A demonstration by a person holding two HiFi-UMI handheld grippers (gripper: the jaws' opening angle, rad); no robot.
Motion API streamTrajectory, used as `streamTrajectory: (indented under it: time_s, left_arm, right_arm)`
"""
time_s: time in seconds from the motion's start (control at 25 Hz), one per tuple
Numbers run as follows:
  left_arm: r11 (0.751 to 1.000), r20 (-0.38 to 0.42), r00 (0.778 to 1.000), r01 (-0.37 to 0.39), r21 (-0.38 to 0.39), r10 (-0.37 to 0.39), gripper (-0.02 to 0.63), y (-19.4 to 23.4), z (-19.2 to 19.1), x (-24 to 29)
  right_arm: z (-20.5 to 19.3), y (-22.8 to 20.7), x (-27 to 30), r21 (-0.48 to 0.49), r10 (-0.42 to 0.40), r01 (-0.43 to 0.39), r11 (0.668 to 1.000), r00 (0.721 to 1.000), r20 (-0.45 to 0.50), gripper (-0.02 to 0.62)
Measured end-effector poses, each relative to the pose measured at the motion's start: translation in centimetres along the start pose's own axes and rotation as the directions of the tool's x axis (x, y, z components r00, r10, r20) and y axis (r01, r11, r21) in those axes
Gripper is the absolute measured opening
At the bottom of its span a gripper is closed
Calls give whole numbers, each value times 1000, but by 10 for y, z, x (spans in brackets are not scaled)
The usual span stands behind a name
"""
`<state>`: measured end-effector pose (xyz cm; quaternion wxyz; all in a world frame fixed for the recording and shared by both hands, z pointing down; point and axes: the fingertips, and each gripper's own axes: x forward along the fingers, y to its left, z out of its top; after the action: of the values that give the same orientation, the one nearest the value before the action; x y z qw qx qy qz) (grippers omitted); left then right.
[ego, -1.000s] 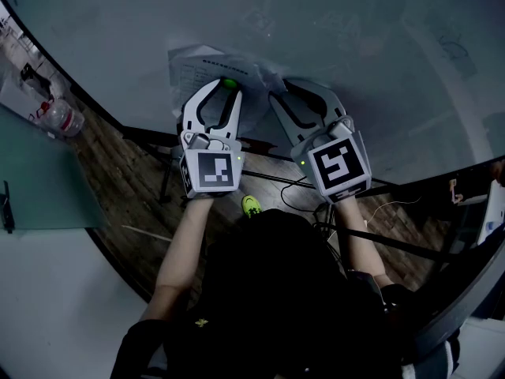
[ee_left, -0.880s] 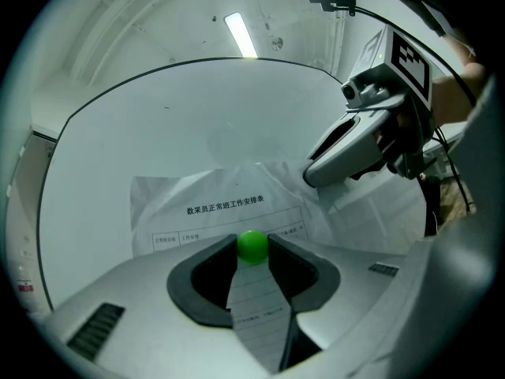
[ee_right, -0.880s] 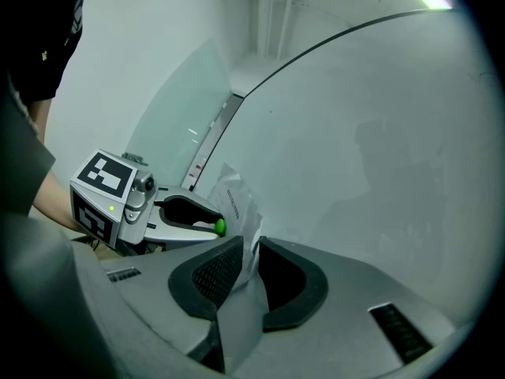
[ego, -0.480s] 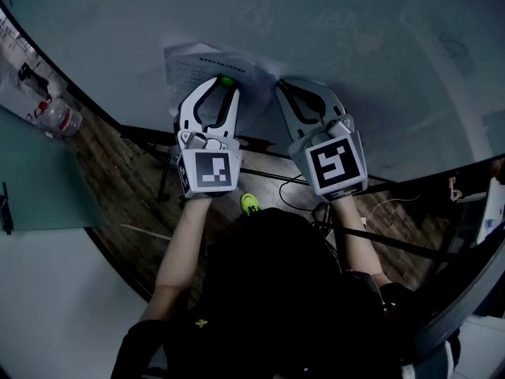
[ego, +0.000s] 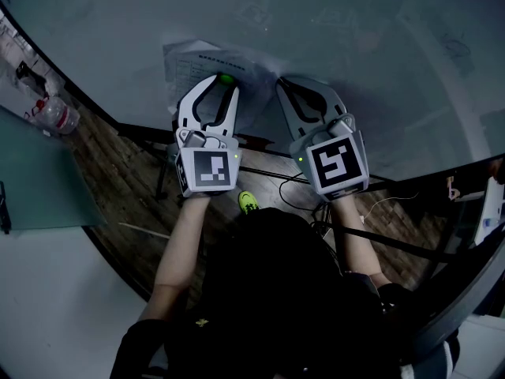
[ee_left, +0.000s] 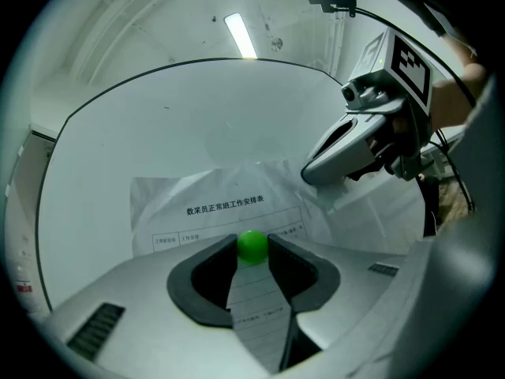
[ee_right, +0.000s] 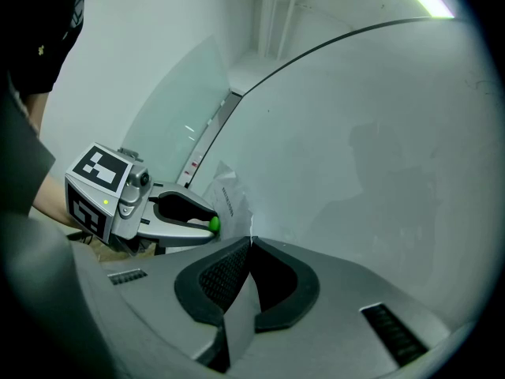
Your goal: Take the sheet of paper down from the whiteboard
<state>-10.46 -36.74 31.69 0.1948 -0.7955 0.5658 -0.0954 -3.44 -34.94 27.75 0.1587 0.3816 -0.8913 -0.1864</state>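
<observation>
The paper (ee_left: 209,204) lay crumpled against the whiteboard (ego: 331,30), a green magnet (ee_left: 252,245) on it; the left gripper (ego: 225,84) gripped that magnet between its jaw tips; the right gripper (ee_right: 249,245) had just been closing, and its jaws pinched the paper's right edge, the sheet caught between them.

The sheet of paper (ee_left: 205,204) is white, printed with a black heading and a thin-lined black table; the round magnet (ee_left: 252,245) on it is bright green. The whiteboard (ego: 355,46) is pale grey-white with a dark frame. The left gripper (ego: 224,80) and right gripper (ego: 281,84) are silver-grey with black jaw linings, and each carries black-and-white square markers.
</observation>
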Motion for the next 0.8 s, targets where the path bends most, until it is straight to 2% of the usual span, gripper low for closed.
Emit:
streamTrajectory:
  time_s: [0.8]
  left_arm:
    - [999, -15, 999, 38, 4, -38, 135, -12, -5, -14]
  right_arm:
    - [1, -5, -1, 27, -14, 13, 1000, 1000, 22, 17]
